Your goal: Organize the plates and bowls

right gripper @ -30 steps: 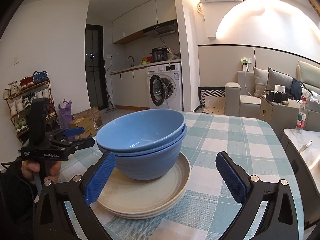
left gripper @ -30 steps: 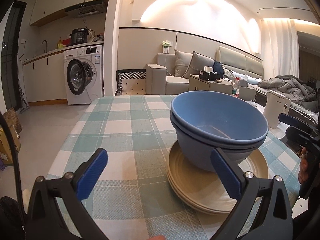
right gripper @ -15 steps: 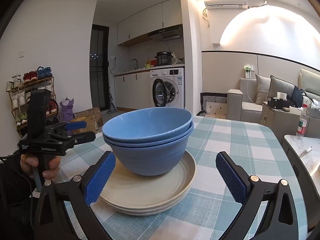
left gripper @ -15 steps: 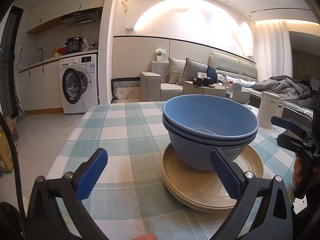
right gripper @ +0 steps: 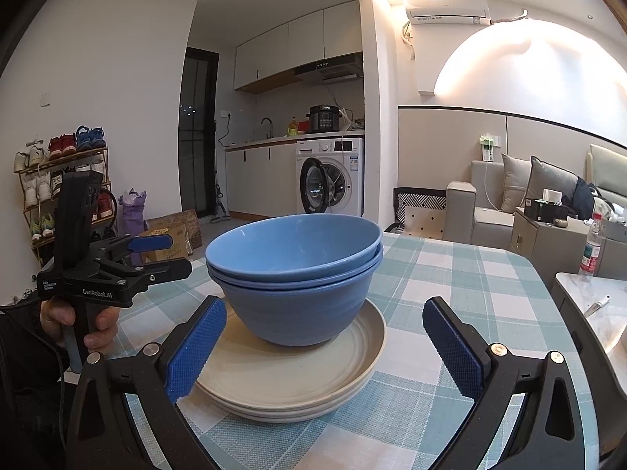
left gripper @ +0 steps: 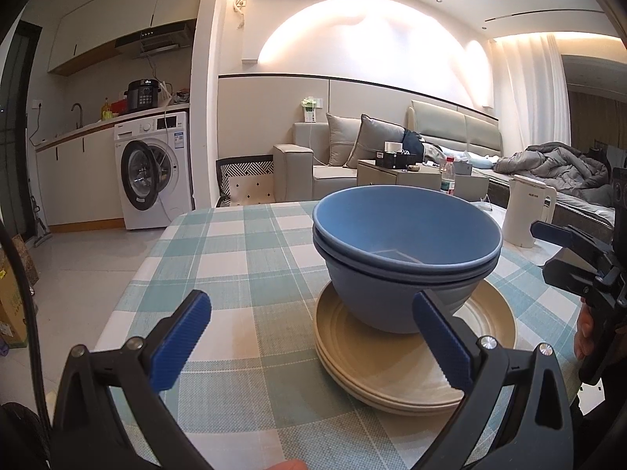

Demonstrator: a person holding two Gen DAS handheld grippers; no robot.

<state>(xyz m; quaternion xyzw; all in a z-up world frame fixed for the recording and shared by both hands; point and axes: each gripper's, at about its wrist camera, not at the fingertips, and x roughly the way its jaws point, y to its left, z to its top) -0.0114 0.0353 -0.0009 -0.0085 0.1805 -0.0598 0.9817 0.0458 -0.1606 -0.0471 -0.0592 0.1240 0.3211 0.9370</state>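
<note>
Reading bowls (right gripper: 294, 274) as stiff, glossy, likely slippery, nested on plates (right gripper: 290, 376). I'd pinch the rim at 3 o'clock. Left gripper (left gripper: 309, 346) and right gripper (right gripper: 325, 346) both gape wide, empty.

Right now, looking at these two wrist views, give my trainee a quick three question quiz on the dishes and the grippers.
1. True or false: the blue bowls sit directly on the checked tablecloth.
2. How many cream plates are stacked under them? A) one B) two or more C) none
3. Fill in: both the left gripper and the right gripper are ____ and hold nothing.

Key:
1. False; two nested bowls rest on the plates.
2. B; the stacked rims show at least two, though the exact count is hard to tell.
3. open
</note>
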